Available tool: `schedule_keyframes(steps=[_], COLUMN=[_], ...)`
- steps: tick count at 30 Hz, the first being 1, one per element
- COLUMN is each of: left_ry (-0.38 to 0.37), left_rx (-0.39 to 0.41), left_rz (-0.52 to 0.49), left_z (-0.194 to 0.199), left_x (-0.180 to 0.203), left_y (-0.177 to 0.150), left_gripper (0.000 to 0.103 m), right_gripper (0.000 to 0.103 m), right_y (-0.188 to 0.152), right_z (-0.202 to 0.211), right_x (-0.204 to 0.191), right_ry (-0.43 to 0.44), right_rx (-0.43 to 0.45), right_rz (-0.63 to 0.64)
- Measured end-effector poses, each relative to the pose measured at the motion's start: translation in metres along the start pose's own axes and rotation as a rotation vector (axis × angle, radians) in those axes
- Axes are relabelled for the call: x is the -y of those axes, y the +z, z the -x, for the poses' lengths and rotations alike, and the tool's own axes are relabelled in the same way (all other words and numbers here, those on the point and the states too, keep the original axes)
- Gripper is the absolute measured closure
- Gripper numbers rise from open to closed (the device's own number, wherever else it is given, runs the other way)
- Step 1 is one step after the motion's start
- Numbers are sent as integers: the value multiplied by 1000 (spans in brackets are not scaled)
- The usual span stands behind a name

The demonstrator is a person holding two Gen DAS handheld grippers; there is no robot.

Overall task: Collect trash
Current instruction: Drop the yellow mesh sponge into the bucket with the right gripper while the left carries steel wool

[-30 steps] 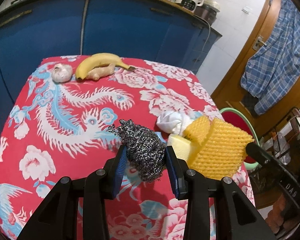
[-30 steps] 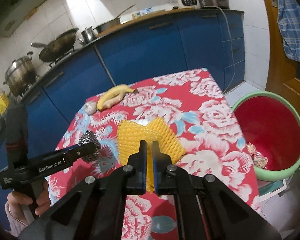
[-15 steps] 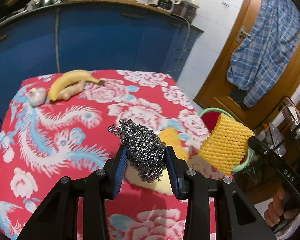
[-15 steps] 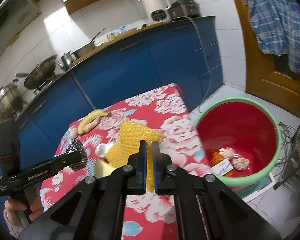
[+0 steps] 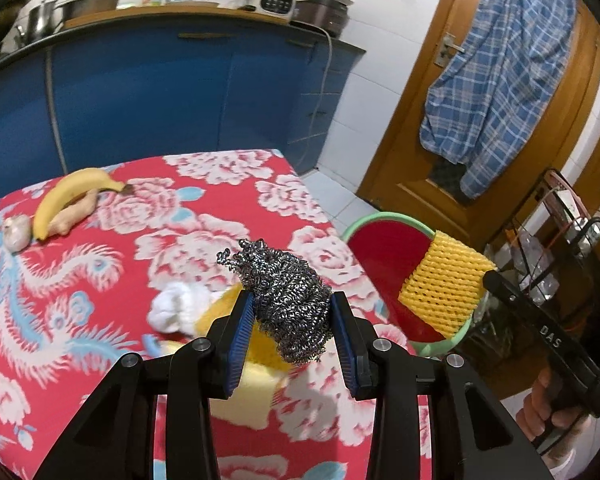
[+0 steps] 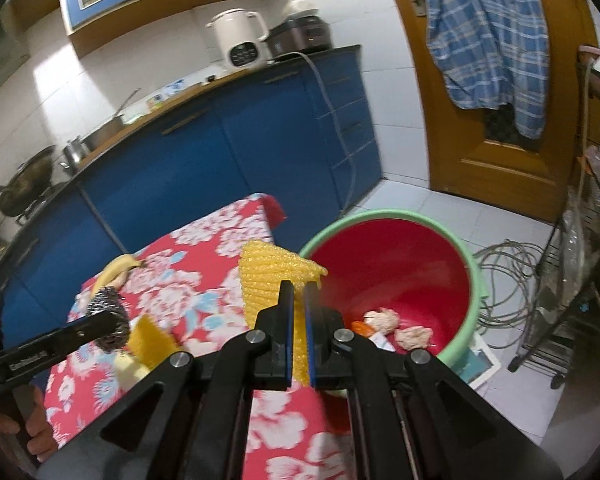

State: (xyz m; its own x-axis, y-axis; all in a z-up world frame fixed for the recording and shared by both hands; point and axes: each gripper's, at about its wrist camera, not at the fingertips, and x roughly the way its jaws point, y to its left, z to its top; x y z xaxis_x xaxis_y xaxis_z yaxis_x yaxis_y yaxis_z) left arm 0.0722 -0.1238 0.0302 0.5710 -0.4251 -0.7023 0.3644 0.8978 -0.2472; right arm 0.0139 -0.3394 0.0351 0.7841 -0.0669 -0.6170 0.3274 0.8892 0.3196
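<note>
My left gripper (image 5: 292,300) is shut on a ball of steel wool (image 5: 286,296), held above the red flowered tablecloth (image 5: 100,280). The right gripper (image 6: 298,292) is shut on a yellow foam net sleeve (image 6: 268,280), which hangs by the rim of the red bin (image 6: 404,276) with a green rim on the floor. That sleeve (image 5: 444,280) also shows in the left wrist view, in front of the bin (image 5: 384,248). Several scraps of trash (image 6: 396,326) lie in the bin's bottom. A crumpled white tissue (image 5: 176,306) and yellow pieces (image 5: 244,384) lie on the table under the steel wool.
A banana (image 5: 70,196), a ginger root (image 5: 74,216) and a garlic bulb (image 5: 16,232) lie at the table's far left. Blue cabinets (image 6: 228,160) stand behind the table. A wooden door with a plaid shirt (image 6: 488,40) is at the right. Cables (image 6: 508,272) and a wire rack (image 6: 572,280) stand beside the bin.
Both grippers have swung right, toward the bin. The yellow sleeve has left the table and now hangs at the bin's rim. The steel wool has stayed gripped and moved toward the table's right edge.
</note>
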Motion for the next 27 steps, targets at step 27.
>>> schedule_keyframes(steps=[27], left_ry=[-72], left_rx=[-87], left_rz=[-120], left_z=[-64], left_x=[75], left_y=[8], left_gripper=[63], right_gripper=[80], right_y=[-7], right_z=[-27], right_x=[77], right_ry=[-98], right_rx=[-47], right_rz=[-129])
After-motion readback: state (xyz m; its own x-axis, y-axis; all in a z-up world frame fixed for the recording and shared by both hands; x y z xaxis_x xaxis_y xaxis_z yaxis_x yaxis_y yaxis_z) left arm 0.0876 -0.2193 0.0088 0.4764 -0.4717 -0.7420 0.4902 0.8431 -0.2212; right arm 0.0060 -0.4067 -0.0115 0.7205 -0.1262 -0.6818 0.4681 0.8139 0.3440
